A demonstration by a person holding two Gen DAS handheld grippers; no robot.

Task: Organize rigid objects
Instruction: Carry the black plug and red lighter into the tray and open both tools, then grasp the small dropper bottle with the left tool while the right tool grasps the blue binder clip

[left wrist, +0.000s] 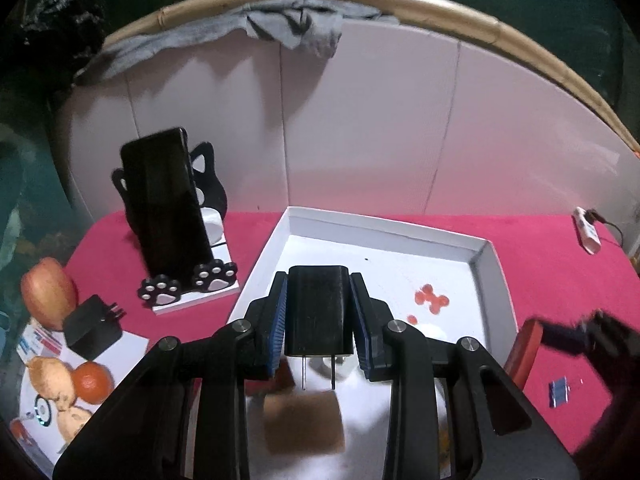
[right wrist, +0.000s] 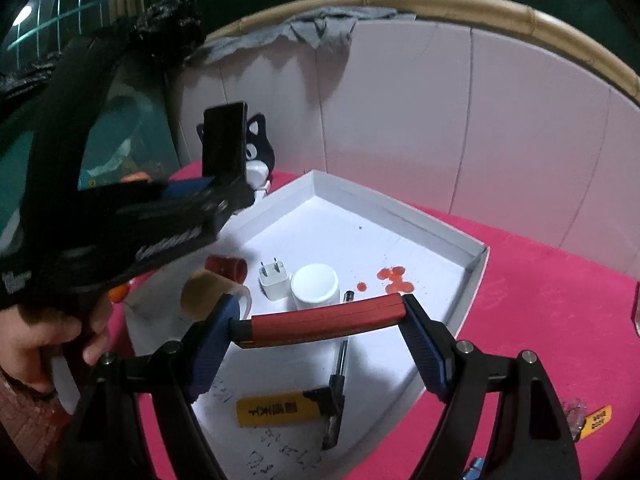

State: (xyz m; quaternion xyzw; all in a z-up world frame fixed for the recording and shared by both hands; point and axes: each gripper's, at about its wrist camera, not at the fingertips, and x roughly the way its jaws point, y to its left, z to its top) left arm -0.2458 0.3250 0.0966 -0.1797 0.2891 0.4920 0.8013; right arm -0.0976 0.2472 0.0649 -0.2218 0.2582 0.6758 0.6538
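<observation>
Black linkage arms fill the foreground of both wrist views. Left gripper (left wrist: 318, 316): jaws drawn in narrow, blue pads pressing both flanks of a black charger (left wrist: 318, 312), prongs pointing back toward the camera, held in the air over the near part of the white tray (left wrist: 492, 280). Right gripper (right wrist: 320, 324): jaws spread wide yet clamped on the two ends of a long red bar (right wrist: 326, 320), carried crosswise above the tray's near half. Already lying in the tray: white charger (right wrist: 274, 282), white round lid (right wrist: 315, 286), brown tape roll (right wrist: 210, 294), red cylinder (right wrist: 226, 269), pen (right wrist: 342, 346), yellow lighter (right wrist: 272, 412), and an orange-red smear (right wrist: 392, 280) toward the tray's far right corner. Outside the tray, to its left: phone (left wrist: 166, 204) propped on a cat-shaped stand (left wrist: 192, 284), second black adapter (left wrist: 94, 330), some fruit (left wrist: 48, 292). Pink cloth (left wrist: 560, 264) under everything. Judgement: both items look bound for the tray, not yet set down. Risks: both grippers converge on the same near half, so arms could knock together. Red bar is held only at its tips; a slight twist may let it pivot out and drop onto the lid or pen. Black charger released from height could bounce onto the white charger or over the tray's low wall. Crowded near end leaves little bare floor.
</observation>
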